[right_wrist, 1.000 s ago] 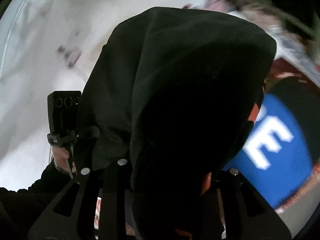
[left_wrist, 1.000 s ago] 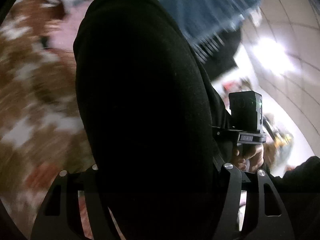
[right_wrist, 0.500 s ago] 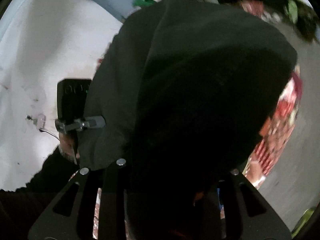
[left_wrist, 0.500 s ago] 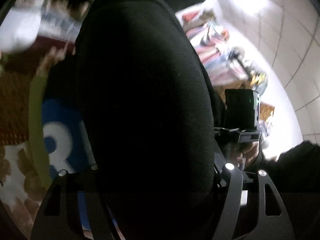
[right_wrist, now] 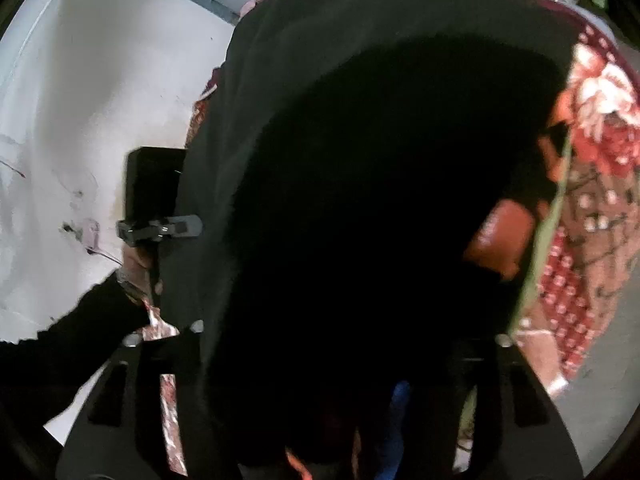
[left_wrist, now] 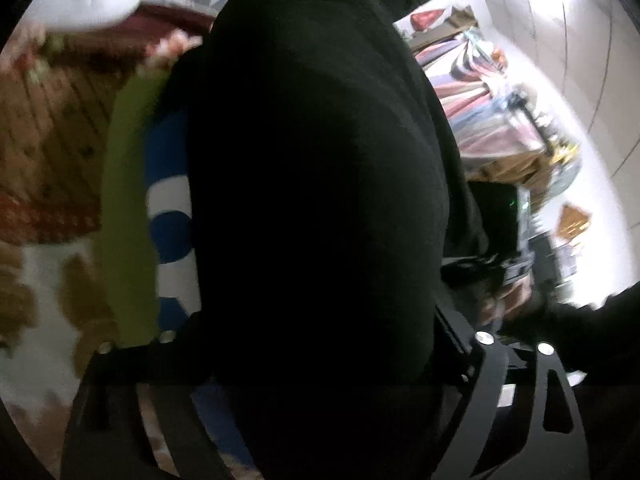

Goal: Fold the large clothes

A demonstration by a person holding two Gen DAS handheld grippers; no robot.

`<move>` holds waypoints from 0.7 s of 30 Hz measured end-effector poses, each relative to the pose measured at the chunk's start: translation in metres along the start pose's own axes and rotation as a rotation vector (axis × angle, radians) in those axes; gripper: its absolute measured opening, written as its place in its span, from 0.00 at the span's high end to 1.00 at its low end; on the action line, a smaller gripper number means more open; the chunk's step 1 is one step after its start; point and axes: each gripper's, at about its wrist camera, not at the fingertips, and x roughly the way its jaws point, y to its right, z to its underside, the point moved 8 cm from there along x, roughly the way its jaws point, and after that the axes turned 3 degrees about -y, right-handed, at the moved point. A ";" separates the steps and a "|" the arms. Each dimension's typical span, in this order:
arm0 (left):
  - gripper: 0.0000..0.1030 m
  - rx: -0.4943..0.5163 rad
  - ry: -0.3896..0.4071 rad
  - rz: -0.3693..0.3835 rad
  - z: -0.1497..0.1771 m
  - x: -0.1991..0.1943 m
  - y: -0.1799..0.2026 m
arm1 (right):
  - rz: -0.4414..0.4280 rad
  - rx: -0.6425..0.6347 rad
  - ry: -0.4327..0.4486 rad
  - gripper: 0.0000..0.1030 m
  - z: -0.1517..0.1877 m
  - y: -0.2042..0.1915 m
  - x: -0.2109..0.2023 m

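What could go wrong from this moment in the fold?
The black garment fills both wrist views and hides the fingertips, so a slipping grip would go unnoticed. With both lenses mostly blocked, judging where to lay it on the patterned bedding is hard; it may land crooked or bunched.

Only fragments of large white characters showed on a blue cloth (left_wrist: 170, 216) at the left of the left wrist view, cut off by the black garment (left_wrist: 320, 200) and too partial to read. Nothing else was legible.
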 end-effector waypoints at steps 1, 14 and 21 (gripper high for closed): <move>0.13 0.013 0.003 -0.028 0.003 -0.006 0.004 | 0.048 -0.004 0.002 0.14 0.005 0.002 -0.005; 0.08 0.179 0.189 -0.331 0.025 -0.081 0.046 | 0.322 -0.056 0.136 0.08 -0.001 0.001 -0.110; 0.10 0.204 0.248 -0.402 0.030 -0.058 0.045 | 0.559 -0.201 0.330 0.08 -0.082 -0.037 -0.083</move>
